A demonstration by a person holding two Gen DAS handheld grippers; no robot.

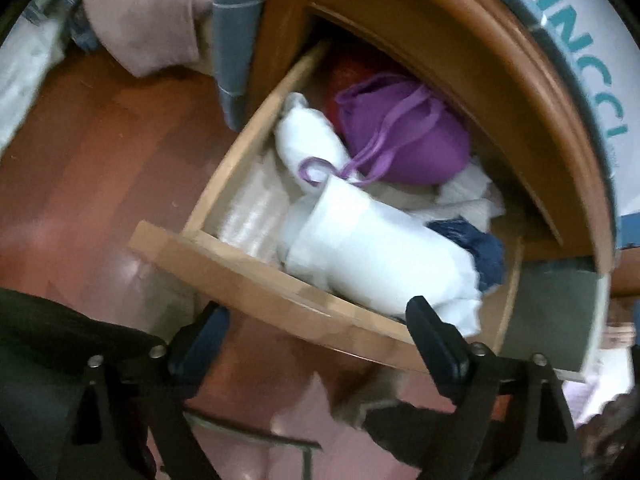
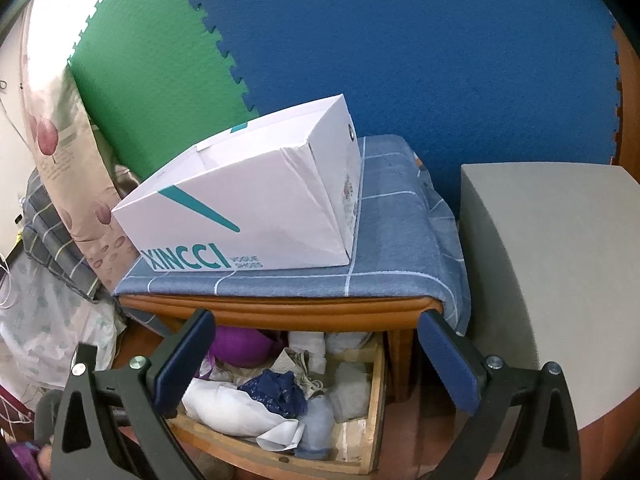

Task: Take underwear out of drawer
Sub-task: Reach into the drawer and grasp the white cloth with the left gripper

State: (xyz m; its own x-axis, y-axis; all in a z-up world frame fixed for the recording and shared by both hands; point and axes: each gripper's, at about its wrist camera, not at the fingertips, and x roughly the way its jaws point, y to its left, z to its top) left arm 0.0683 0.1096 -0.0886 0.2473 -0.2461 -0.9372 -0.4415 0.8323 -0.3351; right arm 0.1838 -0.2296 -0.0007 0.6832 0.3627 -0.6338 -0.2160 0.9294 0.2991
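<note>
The pulled-out light wooden drawer (image 1: 224, 264) holds the rolled white underwear bundle (image 1: 372, 256). The left gripper (image 1: 316, 320) and right gripper (image 2: 316, 340) hover wide open, empty. Step: approach. Next: descend, close on fabric.

**Both hand-held grippers open, nothing held**

Left hand-held gripper (image 1: 316, 322): pointed steeply downward, jaws spread wide, nothing between the fingers (image 1: 434, 338). Right hand-held gripper (image 2: 316, 344): angled moderately downward, jaws likewise wide apart, pads (image 2: 448, 364) touching nothing.
</note>
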